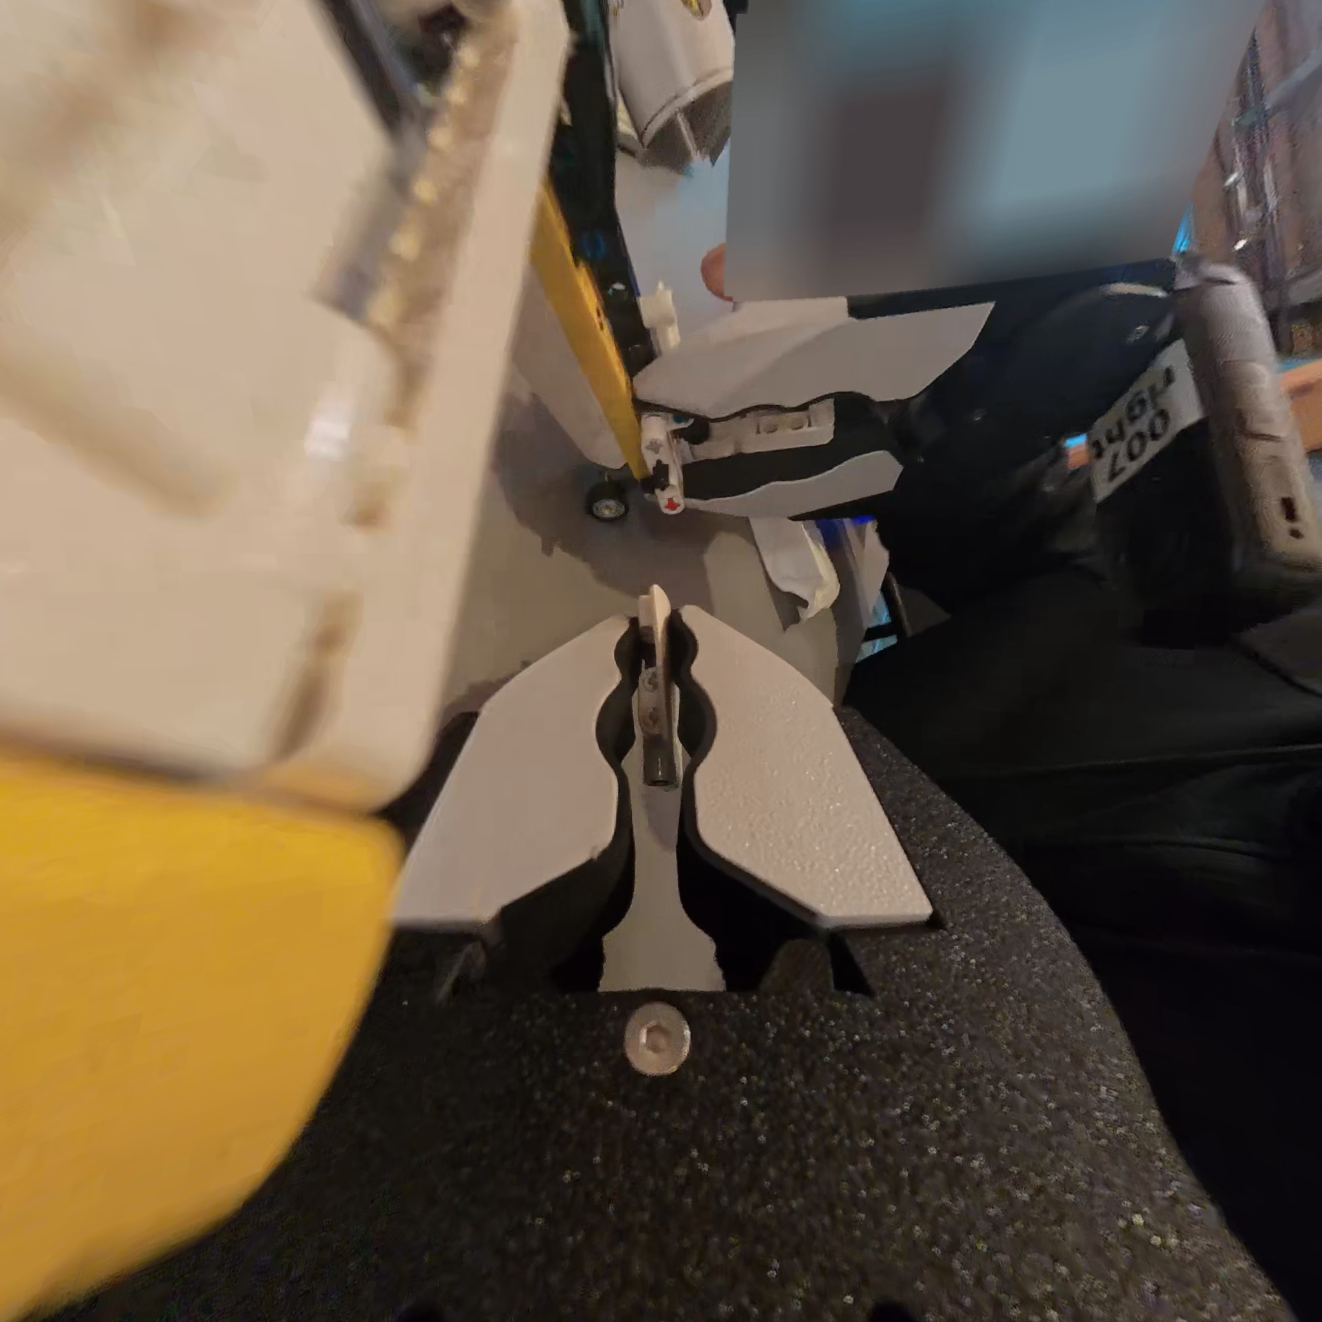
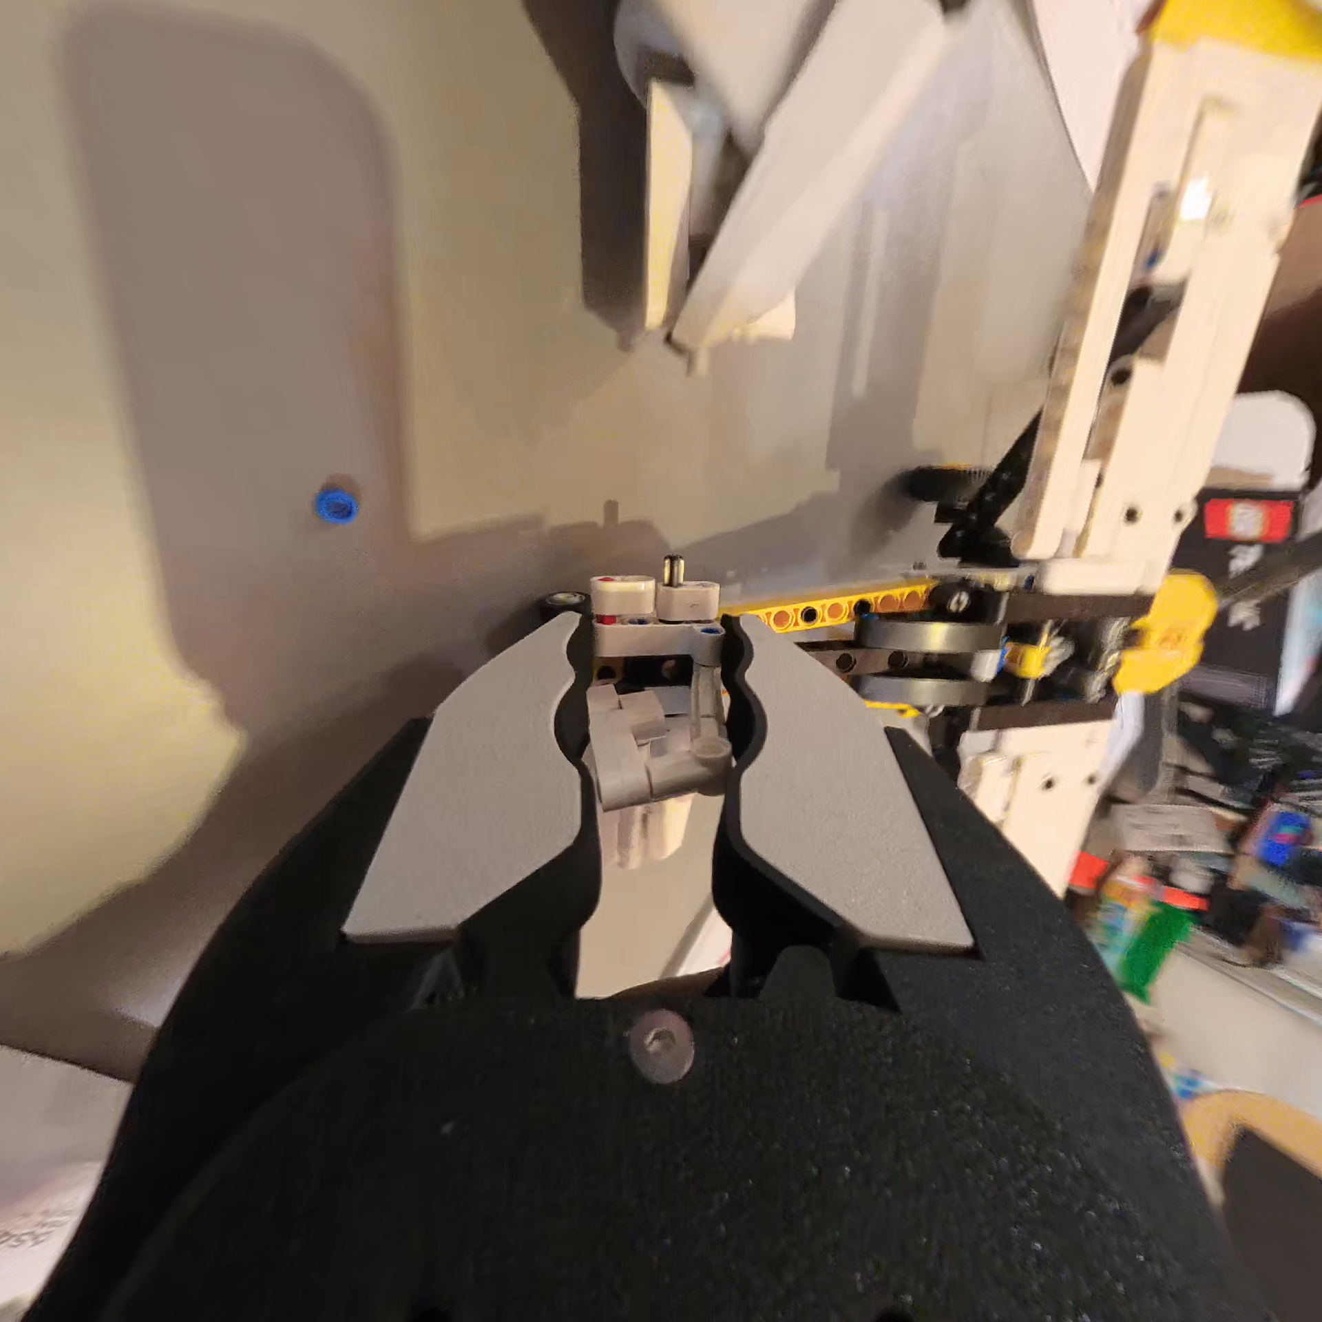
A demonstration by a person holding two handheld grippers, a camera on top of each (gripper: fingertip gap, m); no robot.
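Where the left wrist view looks along its own fingers, the left tongs (image 1: pixel 654 629) are nearly pressed together, pinching a thin white toy-brick piece (image 1: pixel 657 617) with a dark pin (image 1: pixel 658 769) at its near end; both pads press its flat sides, and its rounded tip juts just past the fingertips. A large blurred white-and-yellow brick model (image 1: pixel 214 501) fills the left half and crowds the left finger's outer edge. Ahead, across a bare strip of grey counter (image 1: pixel 572 586), the right tongs (image 1: pixel 679 458) enter from the right and meet the end of a yellow beam (image 1: pixel 579 307); a small wheel (image 1: pixel 608 503) lies just beside them.

Seen in the right wrist view, the right tongs (image 2: pixel 654 637) are partly spread and pinch a grey-and-white brick assembly (image 2: pixel 647 637), with both fingertips against its ends. A yellow beam (image 2: pixel 830 611) runs right from it into the model's gears. To the left, open counter (image 2: pixel 465 429) holds only a small blue ring (image 2: pixel 336 506), well apart.
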